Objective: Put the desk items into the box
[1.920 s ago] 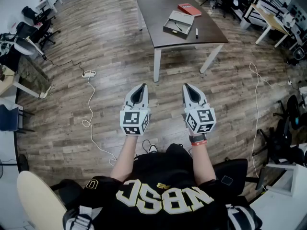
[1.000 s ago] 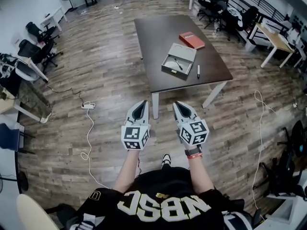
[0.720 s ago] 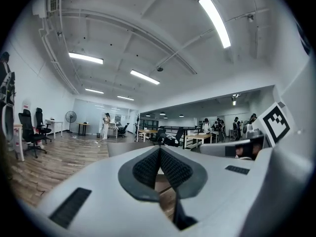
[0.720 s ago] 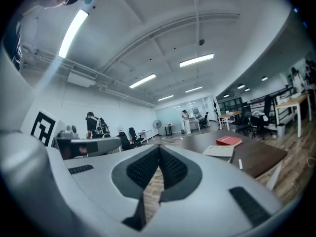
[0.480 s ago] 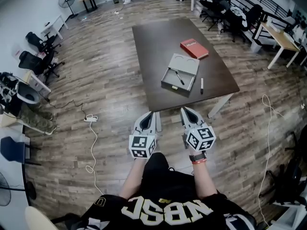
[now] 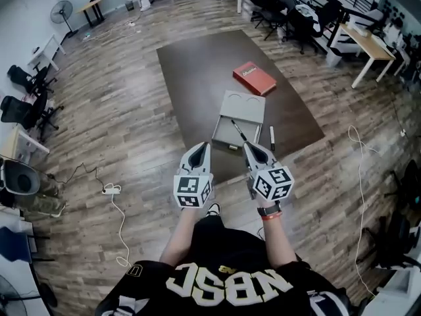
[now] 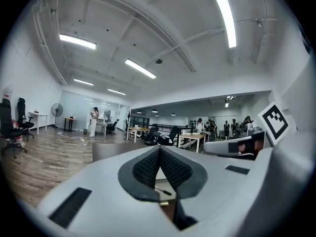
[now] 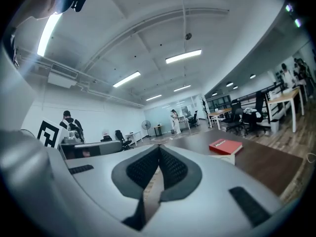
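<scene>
Since my left gripper (image 6: 201,149) and right gripper (image 6: 250,147) are both closed tight with nothing held, and the box (image 6: 241,112) lies just ahead of their tips with the marker (image 6: 272,135) beside it, reaching like this could push the marker away.

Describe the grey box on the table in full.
The grey box is shallow, rectangular and open-topped, with two rounded notches at its far edge. It lies flat on the dark table, near the front edge, with a red book just beyond. A black pen lies inside; a marker lies beside it, apart.
</scene>
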